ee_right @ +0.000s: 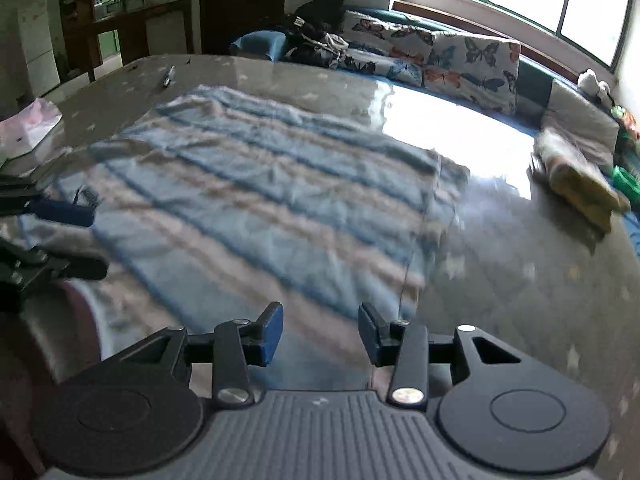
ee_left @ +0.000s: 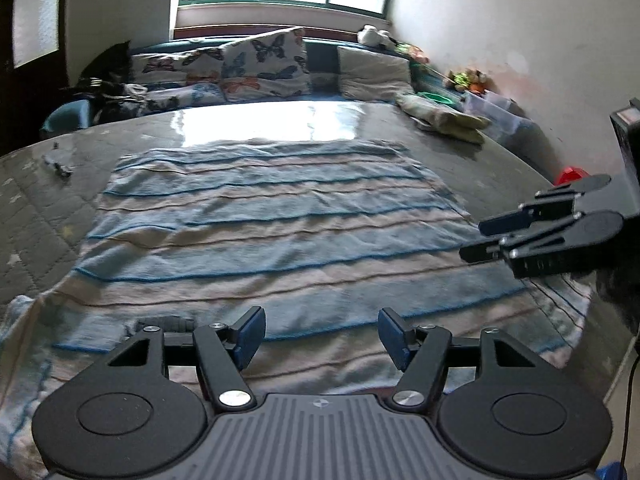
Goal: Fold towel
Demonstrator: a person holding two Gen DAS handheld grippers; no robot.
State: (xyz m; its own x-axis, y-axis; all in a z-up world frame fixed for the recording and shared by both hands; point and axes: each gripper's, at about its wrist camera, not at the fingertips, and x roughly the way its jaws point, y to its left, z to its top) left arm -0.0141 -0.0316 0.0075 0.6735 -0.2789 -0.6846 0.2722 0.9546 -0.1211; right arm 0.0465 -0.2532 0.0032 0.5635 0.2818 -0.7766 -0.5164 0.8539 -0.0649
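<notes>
A towel (ee_left: 264, 216) with pale blue and beige stripes lies spread flat on a glossy grey table (ee_left: 480, 160). My left gripper (ee_left: 322, 336) hovers open over the towel's near edge, nothing between its blue pads. My right gripper (ee_left: 478, 240) comes in from the right at the towel's right edge, its two fingers apart. In the right wrist view the towel (ee_right: 248, 200) stretches away to the left, and my right gripper (ee_right: 320, 334) stands open above its near right corner. My left gripper (ee_right: 76, 240) shows at the left edge over the towel, open.
Butterfly-print cushions (ee_left: 260, 64) line a bench under the window behind the table. A folded yellowish cloth (ee_left: 444, 118) lies at the far right of the table, with plastic boxes (ee_left: 496, 110) beyond. A small dark object (ee_left: 60, 168) lies at the far left. White paper (ee_right: 28, 126) lies on the left.
</notes>
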